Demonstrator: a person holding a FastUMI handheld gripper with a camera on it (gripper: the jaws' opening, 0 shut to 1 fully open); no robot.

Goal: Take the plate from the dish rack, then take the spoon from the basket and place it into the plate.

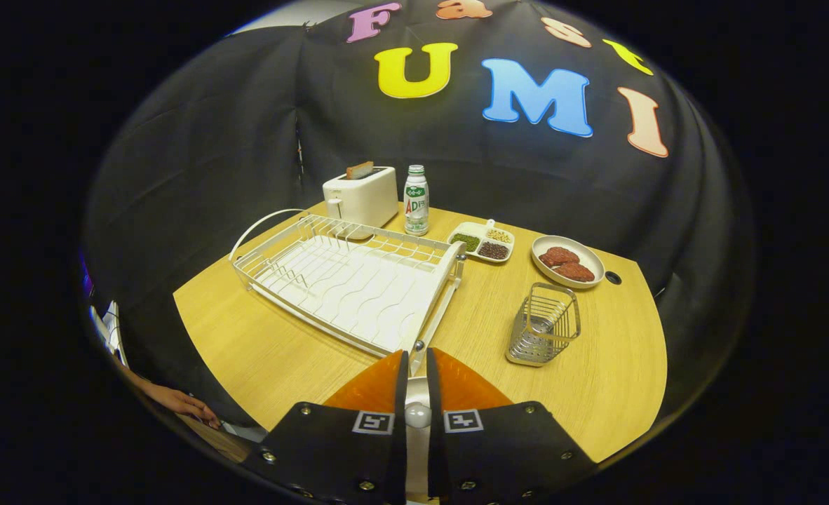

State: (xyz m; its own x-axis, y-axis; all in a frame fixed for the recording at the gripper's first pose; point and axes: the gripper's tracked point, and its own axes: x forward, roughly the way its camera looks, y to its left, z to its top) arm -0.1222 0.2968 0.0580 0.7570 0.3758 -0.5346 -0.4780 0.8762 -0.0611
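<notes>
A pale wooden table (260, 344) stands against the booth's black cloth wall. On it the white wire dish rack (344, 280) lies at about 11 o'clock from the fingertips, its near corner just ahead of them. The gripper (418, 354) has its fingers drawn almost together, with only a narrow slit between them. A pale, rounded thing (418, 414) sits low in that slit. It may be the spoon's bowl over the plate, but I cannot tell, nor whether both fingers press on it. The rack's slots look bare of any plate. The wire basket (544, 333) stands upright at about 2 o'clock, well apart from the rack, and I cannot make out what it holds. Farther off at 12 o'clock are a toaster (360, 196) and a bottle (416, 200). A divided snack dish (483, 242) and a bowl of reddish food (567, 261) sit toward 1 o'clock. The main risk, as I judge it, is the rack's corner frame: any forward push would knock it and shove the light rack. If the fingers do grip something thin, a loose pinch could let it twist or drop. A person's hand (183, 405) rests at the table edge near 8 o'clock.
</notes>
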